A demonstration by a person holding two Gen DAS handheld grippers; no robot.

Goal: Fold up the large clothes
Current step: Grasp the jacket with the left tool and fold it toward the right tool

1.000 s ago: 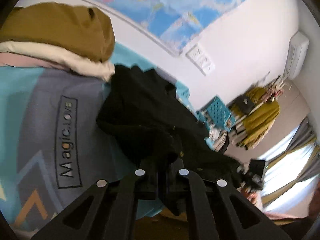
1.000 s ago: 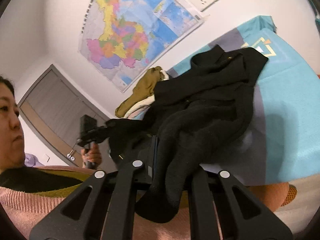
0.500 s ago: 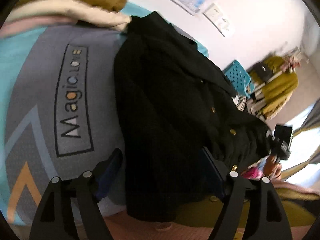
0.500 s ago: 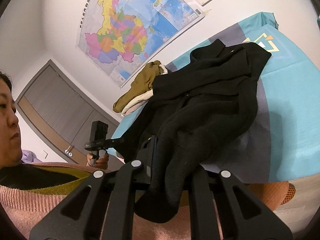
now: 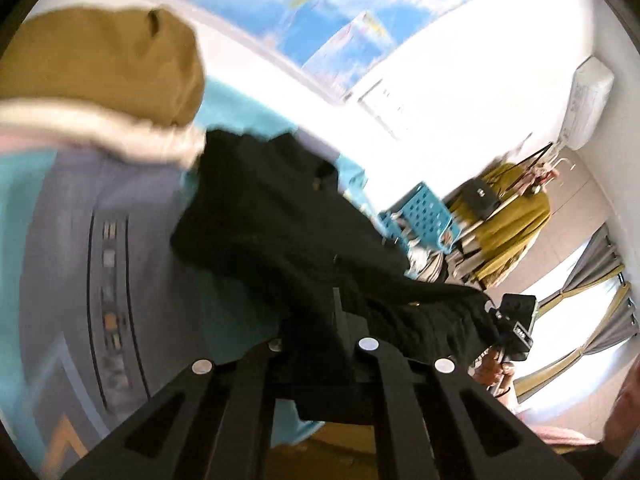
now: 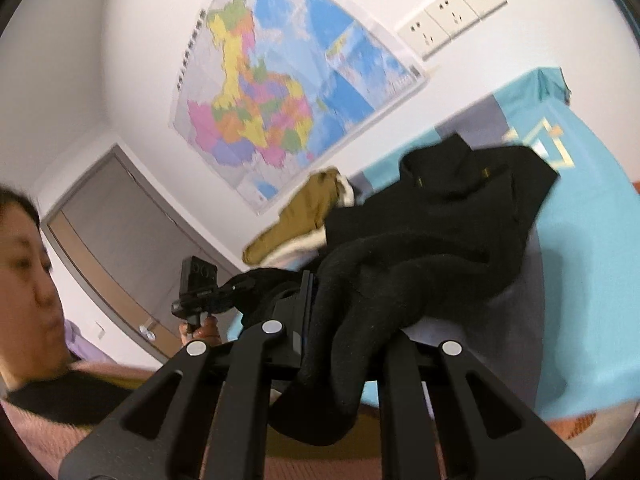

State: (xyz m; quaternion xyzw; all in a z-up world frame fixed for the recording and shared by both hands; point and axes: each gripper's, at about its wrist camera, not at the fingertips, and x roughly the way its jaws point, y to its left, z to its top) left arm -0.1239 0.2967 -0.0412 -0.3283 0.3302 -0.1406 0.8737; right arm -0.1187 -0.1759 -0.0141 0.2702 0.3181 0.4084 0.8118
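You had both the left hand-held gripper [image 5: 316, 344] and the right hand-held gripper [image 6: 332, 332] pinching the black coat [image 6: 440, 232], which lay bunched across the teal-and-grey worktop [image 6: 580, 248] beside stacked clothes [image 5: 100, 80].

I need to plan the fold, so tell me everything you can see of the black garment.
The black garment is a thick, matte, knit-looking piece with small gold buttons, bunched rather than flat. It lies on the teal and grey cover, its far end beside the stacked mustard and cream clothes. The near end hangs over the table edge. The right gripper is shut on one thick fold, the left gripper on another.
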